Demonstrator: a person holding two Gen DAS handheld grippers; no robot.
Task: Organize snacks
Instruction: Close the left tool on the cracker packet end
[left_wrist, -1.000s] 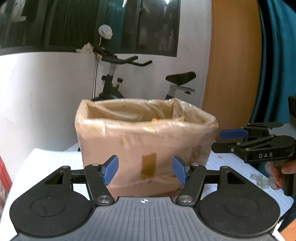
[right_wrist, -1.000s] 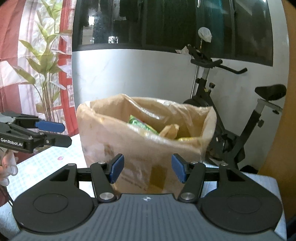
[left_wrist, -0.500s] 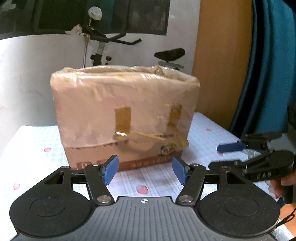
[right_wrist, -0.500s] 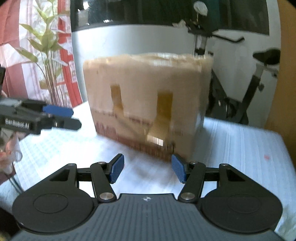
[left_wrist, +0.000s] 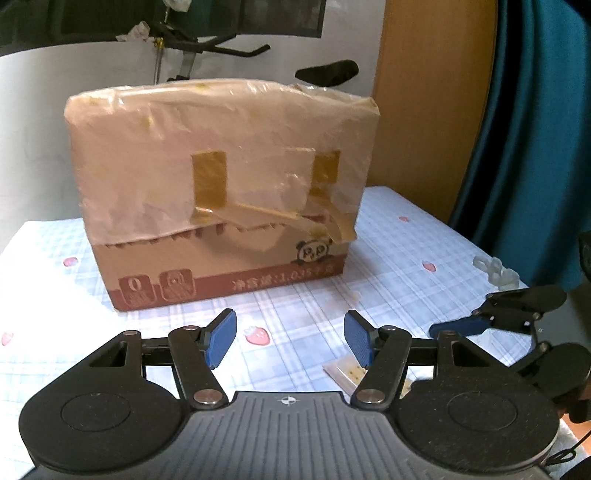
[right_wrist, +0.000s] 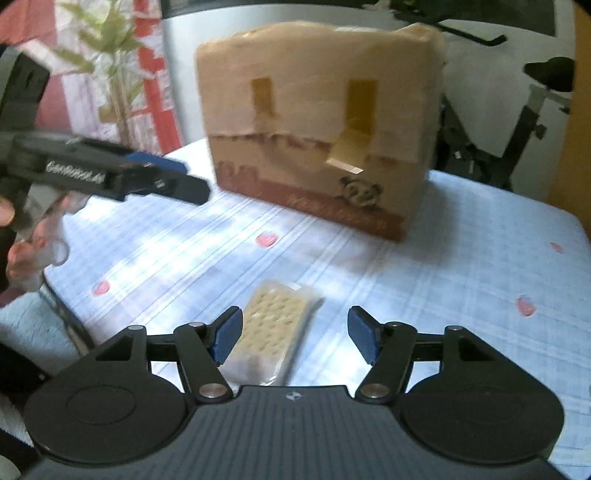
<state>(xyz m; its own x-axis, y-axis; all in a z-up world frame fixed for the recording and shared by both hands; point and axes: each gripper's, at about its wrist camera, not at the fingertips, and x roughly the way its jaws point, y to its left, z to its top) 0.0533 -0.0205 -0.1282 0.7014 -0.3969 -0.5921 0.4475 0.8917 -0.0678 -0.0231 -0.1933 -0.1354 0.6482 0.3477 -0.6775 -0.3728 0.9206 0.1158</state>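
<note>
A cardboard box (left_wrist: 221, 192) lined with a plastic bag stands on the checked tablecloth; it also shows in the right wrist view (right_wrist: 317, 129). A clear-wrapped cracker packet (right_wrist: 275, 332) lies flat on the cloth just ahead of my right gripper (right_wrist: 295, 334), nearer its left finger. The right gripper is open and empty. My left gripper (left_wrist: 290, 338) is open and empty, low over the cloth in front of the box. A corner of the packet (left_wrist: 349, 373) shows by its right finger. The other gripper appears in each view, the right one (left_wrist: 491, 319) and the left one (right_wrist: 147, 177).
The table (left_wrist: 406, 258) has a blue checked cloth with strawberry prints. A small clear plastic piece (left_wrist: 495, 271) lies near its right edge. An exercise bike (right_wrist: 517, 122) stands behind the table, a plant (right_wrist: 110, 59) to the left, a blue curtain (left_wrist: 535, 129) to the right.
Both grippers have dropped from the box's rim height and pulled back low over the table. The box interior is out of sight now and the cracker packet has come into view.
</note>
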